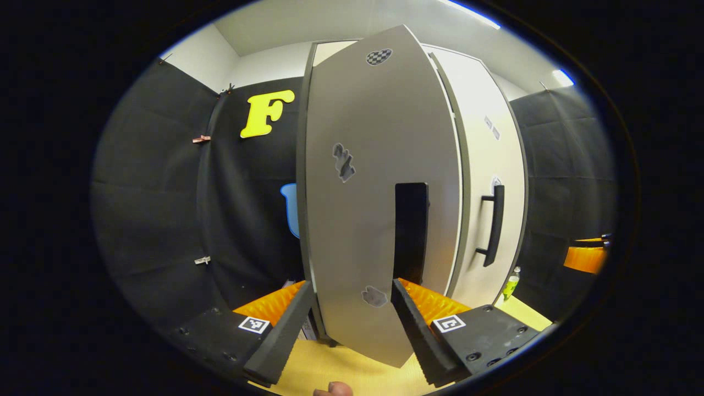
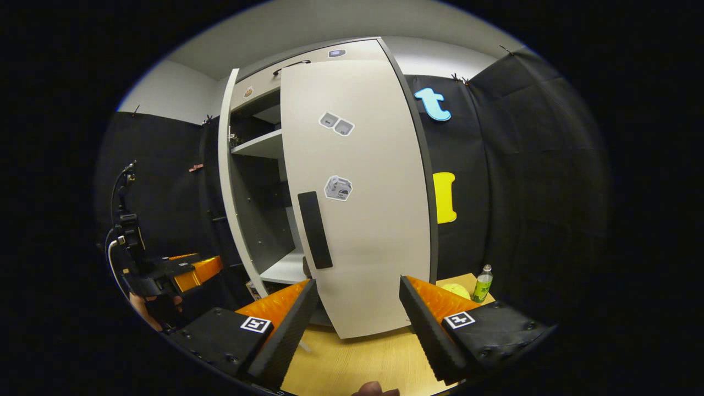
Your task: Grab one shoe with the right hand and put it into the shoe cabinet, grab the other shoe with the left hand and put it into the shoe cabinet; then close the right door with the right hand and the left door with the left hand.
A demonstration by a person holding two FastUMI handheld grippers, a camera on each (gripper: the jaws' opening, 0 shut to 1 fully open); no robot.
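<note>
Left gripper view: left tongs (image 1: 352,324) spread wide, pinching nothing, fingers flanking the lower edge of the tall, smooth pale-grey left door (image 1: 379,209) without pressing it. Flat matte panel, part-way open, with a black bar handle (image 1: 411,231) at centre and small stickers on its face. At 3 o'clock, the cream right door (image 1: 489,181), closed or nearly so, with a slim black D-shaped handle (image 1: 495,225). At 4 o'clock, a small green-labelled plastic bottle (image 1: 511,283) standing on the pale wooden desk (image 1: 341,368).

Right gripper view: right tongs (image 2: 357,324) spread as well, empty, just short of the right door (image 2: 363,220) and its black handle (image 2: 315,230). At 10 o'clock, through the gap beside that door, the white shoe cabinet (image 2: 264,146) interior: dark back wall, pale flat shelves. Shoes not made out inside; too dark to tell. At 8 o'clock, the left tongs (image 2: 181,272) with cables above them. At 4 o'clock, the bottle (image 2: 483,283) beside a round yellow-green object (image 2: 454,290), on the desk (image 2: 352,363).
</note>
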